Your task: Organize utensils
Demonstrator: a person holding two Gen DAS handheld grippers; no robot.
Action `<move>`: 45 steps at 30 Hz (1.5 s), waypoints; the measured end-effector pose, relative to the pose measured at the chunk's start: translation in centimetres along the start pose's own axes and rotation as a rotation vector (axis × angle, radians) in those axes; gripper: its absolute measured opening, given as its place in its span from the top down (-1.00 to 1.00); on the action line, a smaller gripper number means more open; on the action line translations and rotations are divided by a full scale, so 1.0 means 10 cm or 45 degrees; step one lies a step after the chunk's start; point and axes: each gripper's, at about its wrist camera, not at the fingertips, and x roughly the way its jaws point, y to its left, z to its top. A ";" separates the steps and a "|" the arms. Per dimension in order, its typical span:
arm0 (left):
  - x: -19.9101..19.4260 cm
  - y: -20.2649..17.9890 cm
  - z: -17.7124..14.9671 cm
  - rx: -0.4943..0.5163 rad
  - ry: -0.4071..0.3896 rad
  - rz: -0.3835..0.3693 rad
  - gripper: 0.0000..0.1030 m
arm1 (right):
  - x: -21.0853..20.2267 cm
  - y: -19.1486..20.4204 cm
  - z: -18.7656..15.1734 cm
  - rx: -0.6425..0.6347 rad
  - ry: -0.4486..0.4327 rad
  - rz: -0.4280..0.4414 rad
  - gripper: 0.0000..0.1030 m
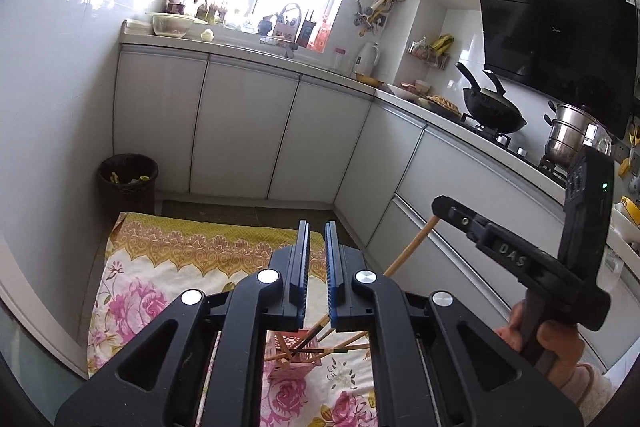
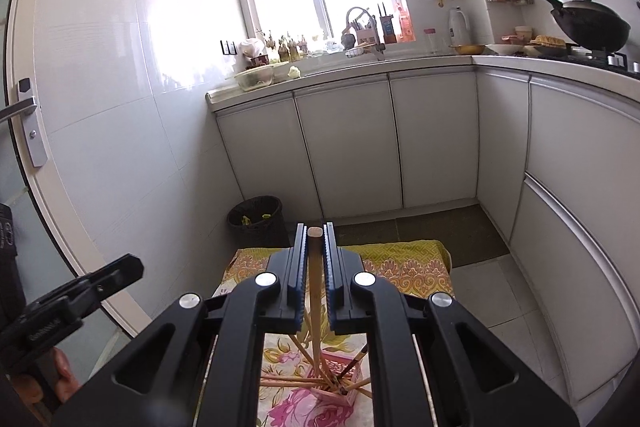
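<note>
Held utensil: a wooden chopstick (image 2: 314, 267), centre of the right wrist view, running lengthwise between the fingers; blunt end at the fingertips, the other end pointing down toward the basket.
Handling: judged light, stiff and thin; smooth wood may slide or pivot along the pads. Grip across the shaft near the thick end; avoid the tapered tip.
Holder: a pink slotted basket (image 2: 344, 373), bottom centre of both views, already holding several chopsticks that lean out at different angles.
Right gripper (image 2: 314, 239): jaws closed onto the chopstick, pads on both its sides.
Left gripper (image 1: 317, 239): jaws nearly together, nothing between them; bottom centre of the left wrist view, above the basket.
Support: a floral cloth (image 1: 132, 291) over a low surface, lower left of the left wrist view.
Surroundings: black waste bin (image 1: 128, 183) at middle left; white cabinets (image 1: 240, 123) behind; wok (image 1: 494, 109) on the stove at right.
</note>
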 end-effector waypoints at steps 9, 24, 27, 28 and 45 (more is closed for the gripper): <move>-0.06 0.39 -0.12 -0.081 0.040 0.047 0.80 | 0.42 -0.08 -0.48 0.073 0.101 -0.057 -0.01; -0.54 0.10 -0.13 -0.067 -0.010 0.060 0.15 | -0.69 0.30 -0.32 -0.001 -0.130 -0.177 -0.68; -0.72 -0.07 -0.19 -0.058 -0.029 0.095 -0.52 | -1.02 0.37 -0.41 0.017 -0.186 -0.294 -0.87; -0.79 -0.13 -0.21 -0.065 -0.046 0.120 -0.64 | -1.11 0.38 -0.43 0.021 -0.194 -0.335 -0.87; -1.83 -1.03 -0.86 0.015 -0.082 0.564 -0.86 | -2.48 0.39 -1.02 0.150 -0.135 -0.797 -0.87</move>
